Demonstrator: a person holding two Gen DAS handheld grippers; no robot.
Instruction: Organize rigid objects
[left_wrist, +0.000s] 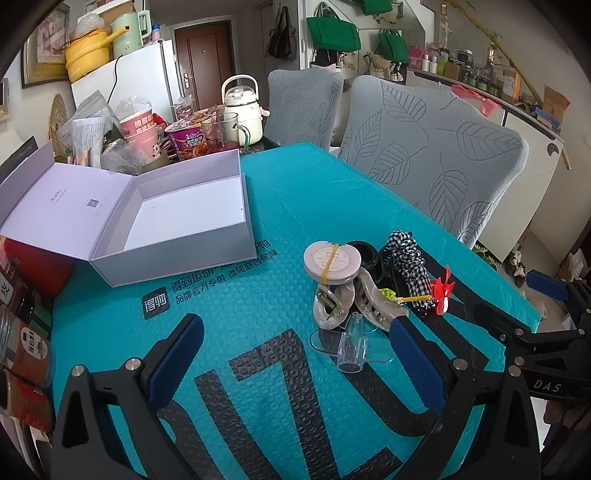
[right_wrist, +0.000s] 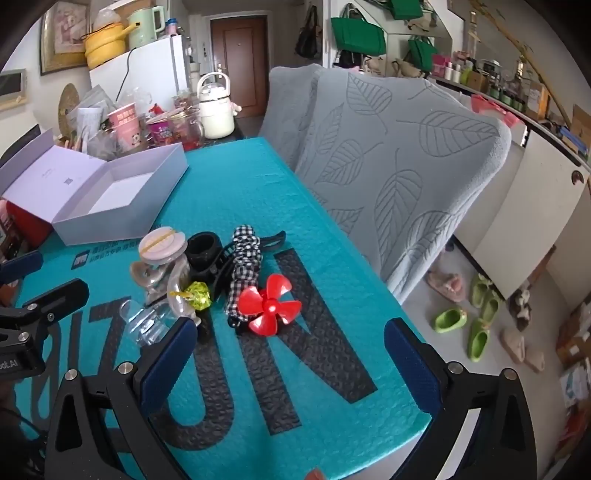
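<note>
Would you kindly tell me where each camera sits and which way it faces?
Left wrist: on the left hand-held gripper, open, facing the clutter pile from its left; the right hand-held gripper shows at the right edge.
Right wrist: on the right hand-held gripper, open, facing the red propeller.
Shared: white box, round tin, teal mat.

Left hand-held gripper: black angular plastic frame, two fingers faced with textured dark-blue pads, round silver screws at the joints. Right hand-held gripper, same build, same blue pads; white "DAS" lettering shows on its black side.
</note>
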